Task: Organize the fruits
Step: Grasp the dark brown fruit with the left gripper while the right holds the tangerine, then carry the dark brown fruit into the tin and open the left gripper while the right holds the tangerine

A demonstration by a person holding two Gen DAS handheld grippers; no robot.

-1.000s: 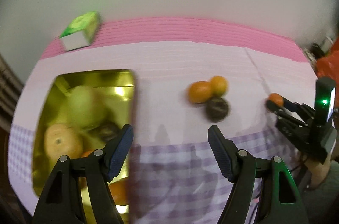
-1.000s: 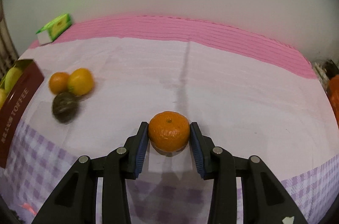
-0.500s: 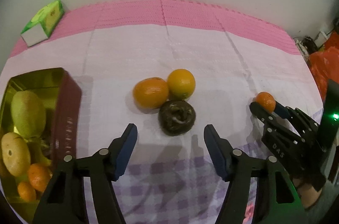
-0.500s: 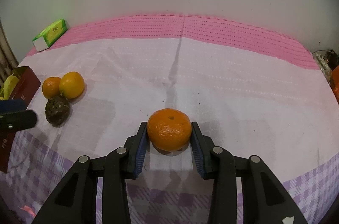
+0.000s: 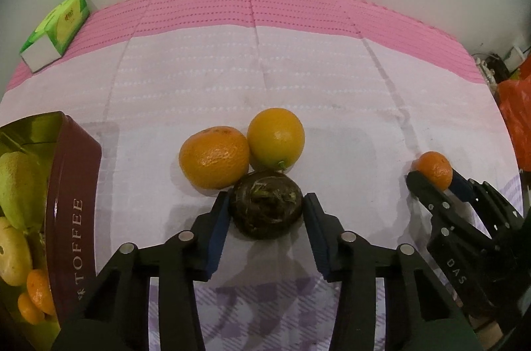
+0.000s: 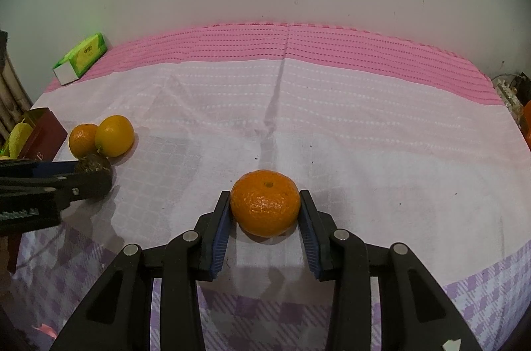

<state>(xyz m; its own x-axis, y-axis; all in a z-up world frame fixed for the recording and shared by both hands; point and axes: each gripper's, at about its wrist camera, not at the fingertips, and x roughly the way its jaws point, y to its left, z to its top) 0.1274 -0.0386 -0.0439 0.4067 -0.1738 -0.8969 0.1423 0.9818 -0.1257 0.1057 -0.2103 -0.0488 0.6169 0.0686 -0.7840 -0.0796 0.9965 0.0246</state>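
Dark wrinkled fruit (image 5: 266, 209) at frame centre, touching mandarin (image 5: 214, 161) and orange (image 5: 276, 138) behind it. Second mandarin (image 6: 265, 202) centre of right view. Toffee tin (image 5: 71, 211), lower left, holds pears and small mandarins.

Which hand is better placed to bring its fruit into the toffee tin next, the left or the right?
Probably left. The left gripper, shut on the dark fruit, is right beside the toffee tin. The right gripper holds its mandarin farther from the tin.
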